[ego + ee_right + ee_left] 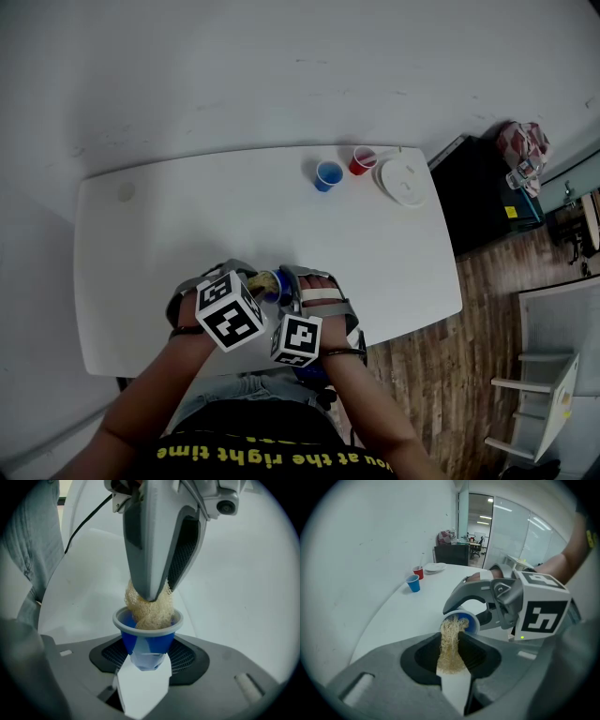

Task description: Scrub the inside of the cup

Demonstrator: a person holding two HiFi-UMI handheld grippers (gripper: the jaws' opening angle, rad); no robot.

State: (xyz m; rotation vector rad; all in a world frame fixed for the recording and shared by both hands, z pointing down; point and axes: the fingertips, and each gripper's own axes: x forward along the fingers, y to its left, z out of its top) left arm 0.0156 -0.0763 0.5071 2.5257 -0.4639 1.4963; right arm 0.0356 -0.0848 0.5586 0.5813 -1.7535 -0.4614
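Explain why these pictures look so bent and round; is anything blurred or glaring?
Head view: a wide lens bows the white table's edges; soft even light, dim corners. Left gripper view: dark round rim, ceiling lights glare in the far office. Right gripper view: same round rim; the held blue cup and loofah scrubber are sharp.

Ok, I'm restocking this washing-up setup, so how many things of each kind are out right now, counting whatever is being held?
Blue cups: 2 (one held, one standing)
Red cup: 1
White plate: 1
Loofah scrubber: 1
Total: 5
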